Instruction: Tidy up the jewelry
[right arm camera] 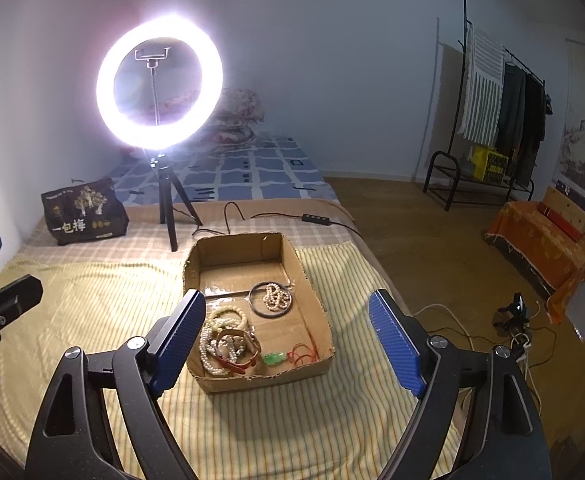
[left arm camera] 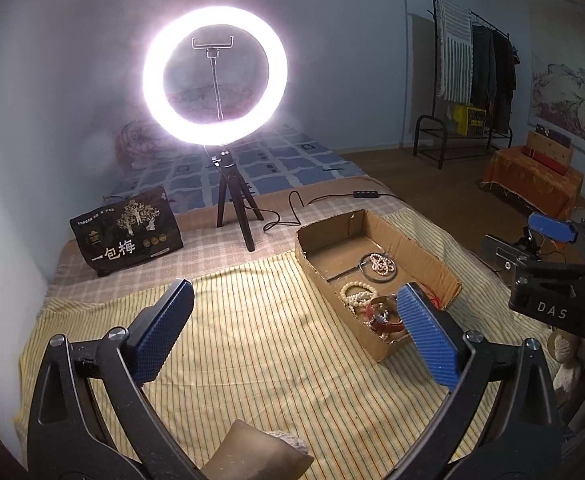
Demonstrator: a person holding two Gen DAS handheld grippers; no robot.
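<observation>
Matt corrugated cardboard box point(right arm camera: 316, 312) with rough torn edges noted centre frame; woven striped cloth point(right arm camera: 92, 304) beneath; glossy pearl strands point(right arm camera: 206, 346); ribbed blue gripper pads point(right arm camera: 392, 344)

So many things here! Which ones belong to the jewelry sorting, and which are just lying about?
For the job: cardboard box, dark bangle, pearl strands, green pendant, both open grippers, left and right.

Lying about: ring light, black snack bag, clothes rack, orange-covered box.

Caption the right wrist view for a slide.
Open right claw hovers over a shallow brown cardboard box holding pearl strands, a dark bangle and a green pendant.
</observation>
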